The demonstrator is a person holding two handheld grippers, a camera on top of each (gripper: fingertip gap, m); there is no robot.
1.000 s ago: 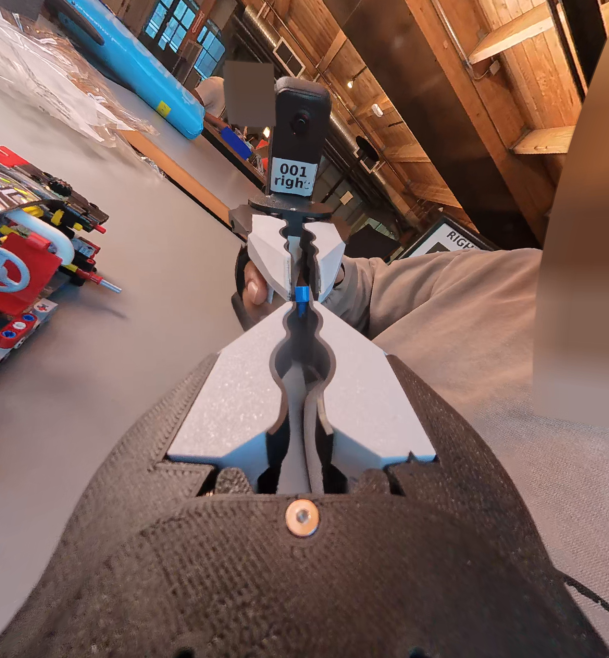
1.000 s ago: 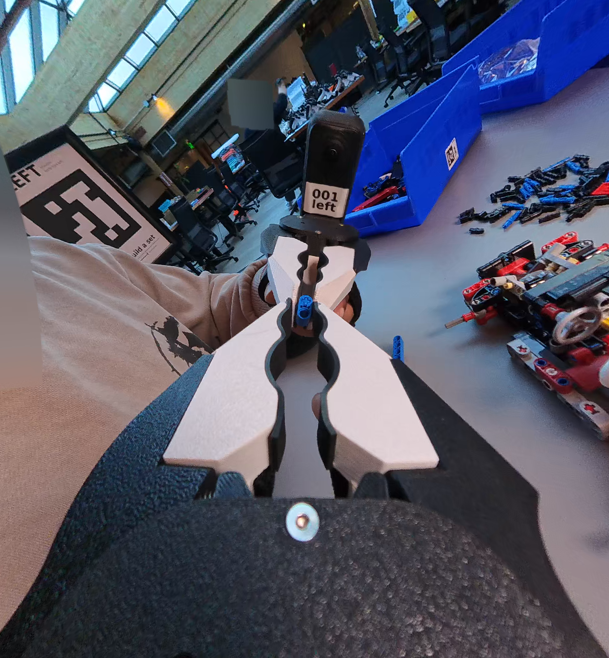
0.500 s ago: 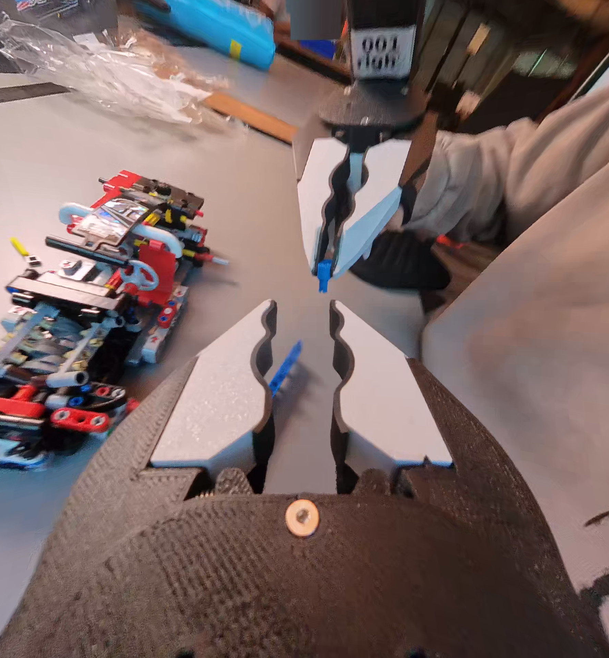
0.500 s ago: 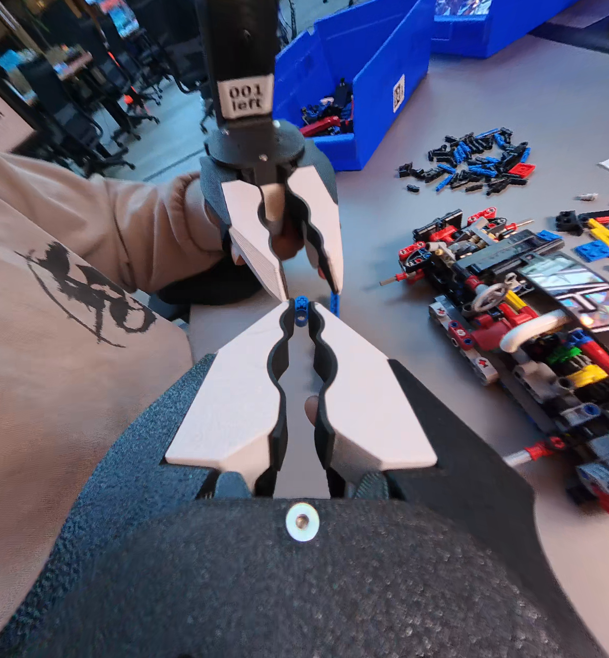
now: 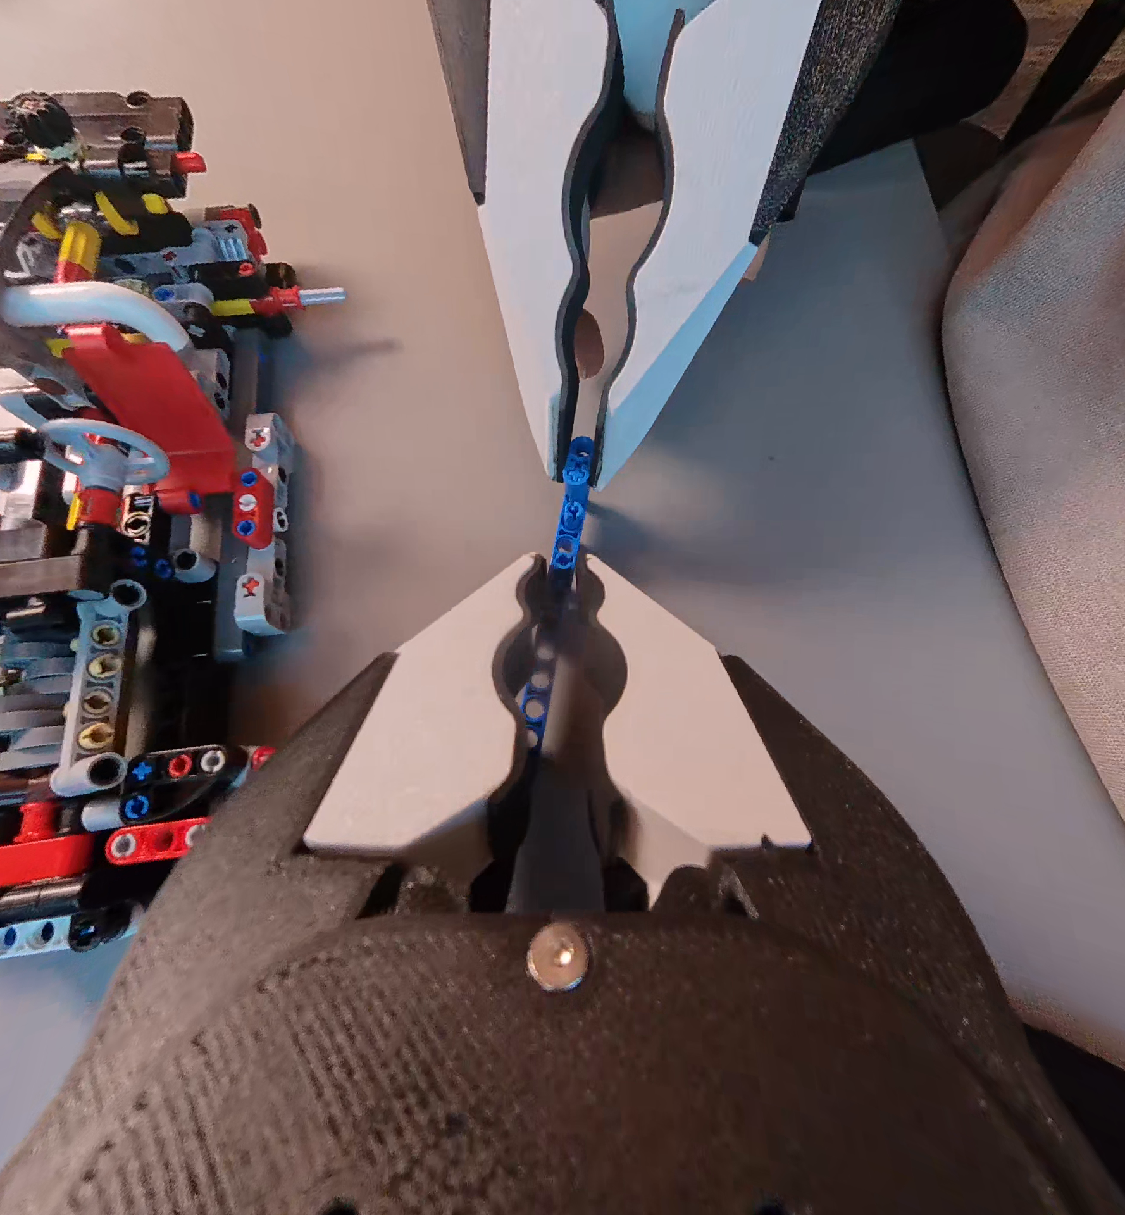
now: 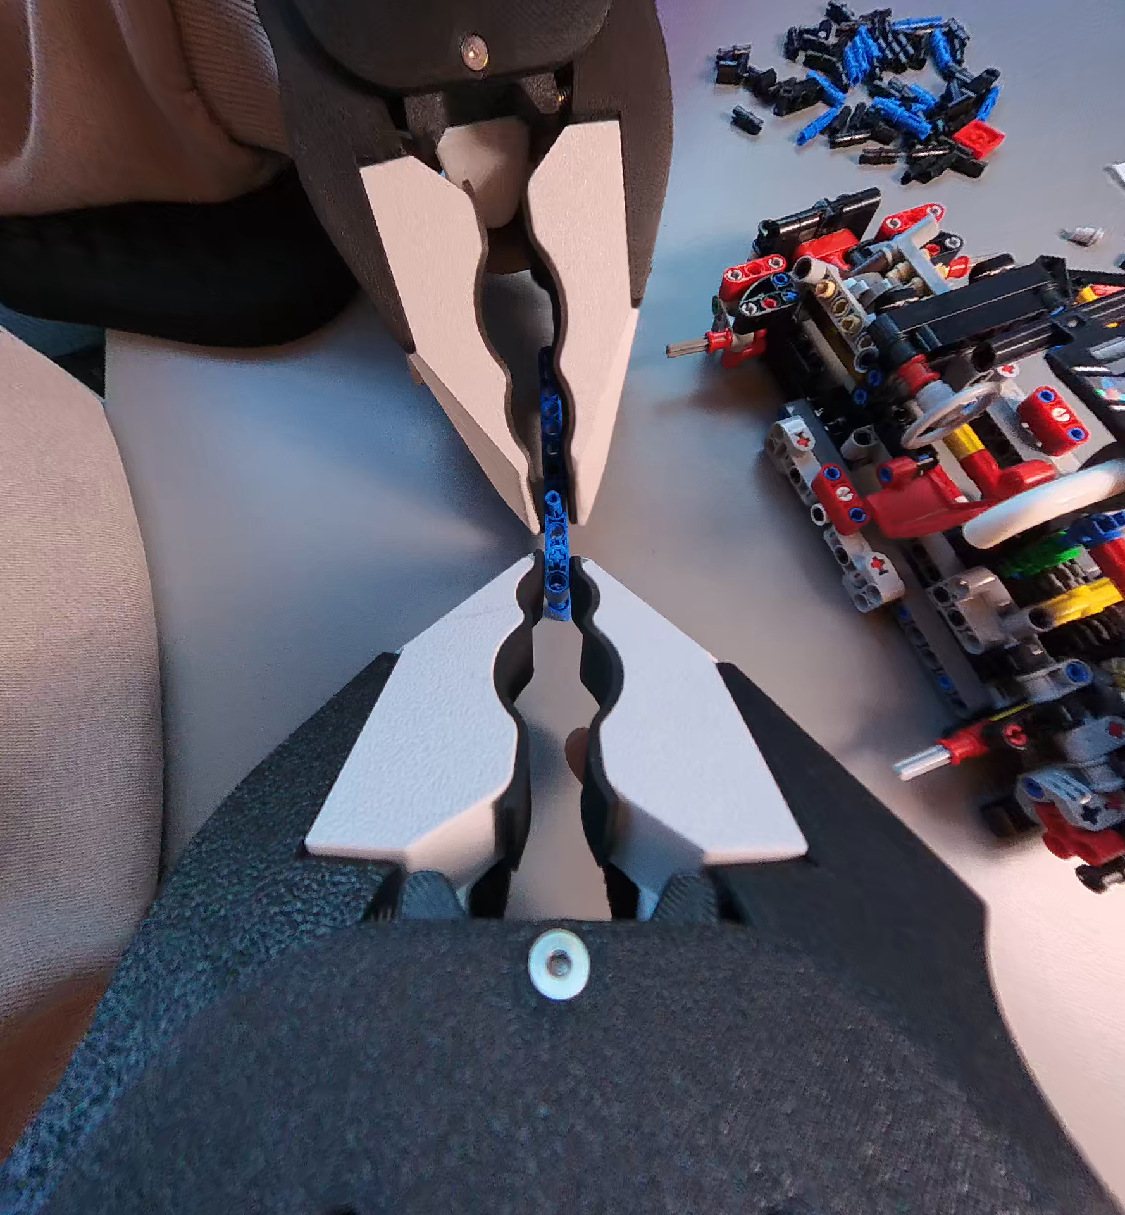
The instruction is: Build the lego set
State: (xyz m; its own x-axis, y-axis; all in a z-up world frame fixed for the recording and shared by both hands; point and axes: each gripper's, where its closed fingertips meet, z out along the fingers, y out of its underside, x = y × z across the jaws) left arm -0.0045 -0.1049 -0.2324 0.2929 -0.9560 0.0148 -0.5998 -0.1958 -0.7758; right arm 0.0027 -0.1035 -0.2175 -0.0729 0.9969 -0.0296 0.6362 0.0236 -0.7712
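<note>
Both claws tip to tip over bare grey bench [image 5: 415, 427]. Left claw [image 5: 558, 571] closed on thin blue holed lego beam [image 5: 568, 526]; right claw [image 6: 554, 571] pinches a small blue piece at the beam's far end. Red-black partly built lego car [image 6: 980, 500] sits nearby, apart from the claws. Half a second ago the left claw was open and the beam lay on the bench.

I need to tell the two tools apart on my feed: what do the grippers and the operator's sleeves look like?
Both look alike: the left gripper and right gripper each have two pale grey wedge-shaped fingers with wavy black inner pads, set in a black textured body with a silver screw. The sleeve is beige fabric, with a black cuff below it.
</note>
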